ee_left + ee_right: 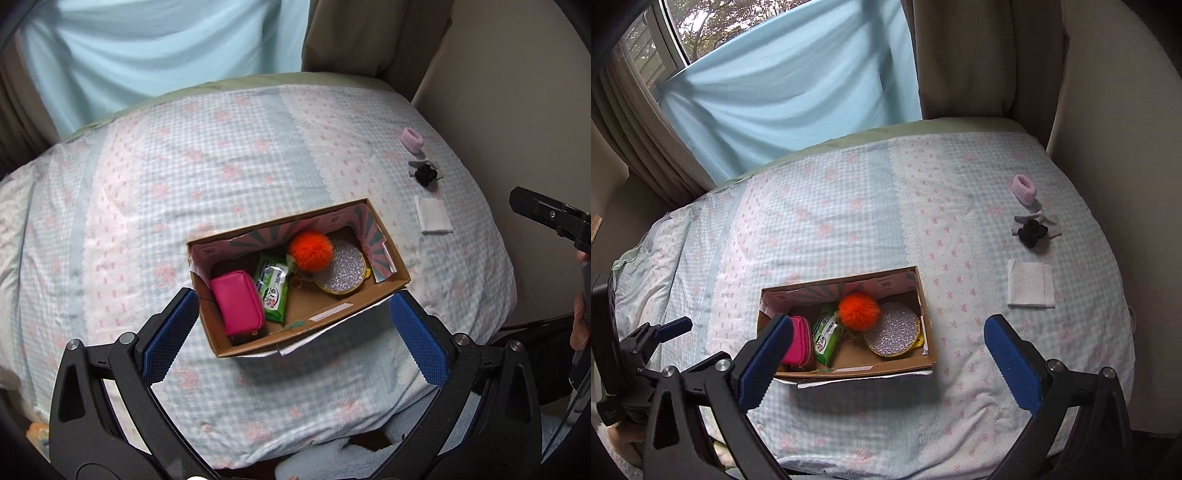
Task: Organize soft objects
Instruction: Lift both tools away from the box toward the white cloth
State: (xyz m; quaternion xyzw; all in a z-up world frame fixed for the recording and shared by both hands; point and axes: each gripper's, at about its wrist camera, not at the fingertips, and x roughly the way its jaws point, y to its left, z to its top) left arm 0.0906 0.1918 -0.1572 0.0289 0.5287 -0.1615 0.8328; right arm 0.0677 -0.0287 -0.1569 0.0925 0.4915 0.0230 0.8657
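An open cardboard box (397, 286) (929, 332) sits on the bed. It holds a pink pouch (238, 304) (801, 339), a green wipes pack (273, 288) (827, 334), an orange pompom (310, 249) (858, 308) and a glittery round compact (341, 273) (892, 334). On the bed at right lie a pink scrunchie (412, 138) (1025, 188), a black scrunchie on a grey cloth (424, 173) (1032, 229) and a white folded cloth (432, 214) (1030, 282). My left gripper (295, 321) is open and empty above the box's near side. My right gripper (886, 347) is open and empty above the box.
The checked blue-and-pink quilt (184, 166) (831, 221) covers the bed. A blue curtain (783, 88) and window lie behind; a beige wall (498, 92) is at right. The right gripper's body (554, 218) shows at the left view's right edge; the left gripper (670, 326) shows at the right view's left.
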